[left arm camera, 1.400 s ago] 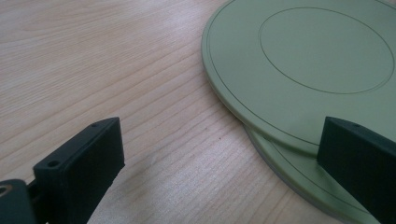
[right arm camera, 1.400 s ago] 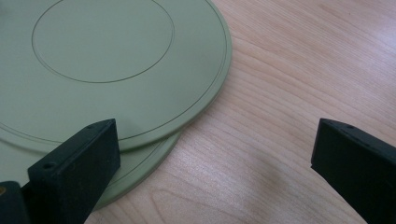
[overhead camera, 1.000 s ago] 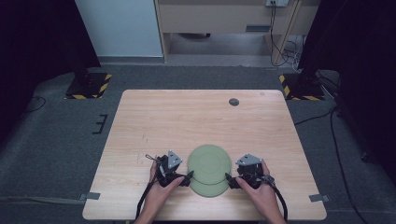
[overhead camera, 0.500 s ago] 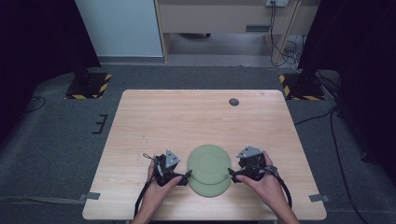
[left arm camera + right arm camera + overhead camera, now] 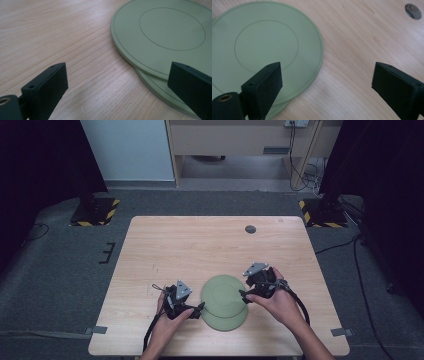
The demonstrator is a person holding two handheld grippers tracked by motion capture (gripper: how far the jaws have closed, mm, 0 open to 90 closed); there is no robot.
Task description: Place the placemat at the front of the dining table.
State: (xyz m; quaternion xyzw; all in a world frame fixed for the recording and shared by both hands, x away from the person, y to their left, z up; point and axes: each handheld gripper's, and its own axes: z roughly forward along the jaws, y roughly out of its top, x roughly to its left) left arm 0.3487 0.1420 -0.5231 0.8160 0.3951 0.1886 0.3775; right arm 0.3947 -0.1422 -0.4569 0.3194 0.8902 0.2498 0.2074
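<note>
Scene: a person's two hands each hold a black two-jaw tool over a pale wooden counter (image 5: 220, 245), seen from above.
Plates: two round, flat, pale green plates lie between the two tools, near the person's edge of the counter.
Upper plate (image 5: 223, 294): rests on the other one, shifted a little away from the person; a thin ring is marked around its middle.
Lower plate (image 5: 226, 321): lies flat on the wood; a crescent of it shows past the upper plate's rim on the person's side.
Left tool (image 5: 196, 308): jaws spread wide apart, holding nothing, low over the wood just beside the plates' left rims.
Left tool's own view: the upper plate (image 5: 162, 37) lies ahead and toward the right-hand jaw; that jaw sits in front of the rims of the stacked plates, the other over bare wood.
Right tool (image 5: 245, 296): jaws spread wide apart, holding nothing, at the right rim of the upper plate.
Right tool's own view: the left-hand jaw hangs over the upper plate (image 5: 264, 42), the right-hand jaw over bare wood; whether a jaw touches the plate cannot be told.
Dark round disc (image 5: 250, 229): set in the counter well beyond the right tool, at the far edge.
</note>
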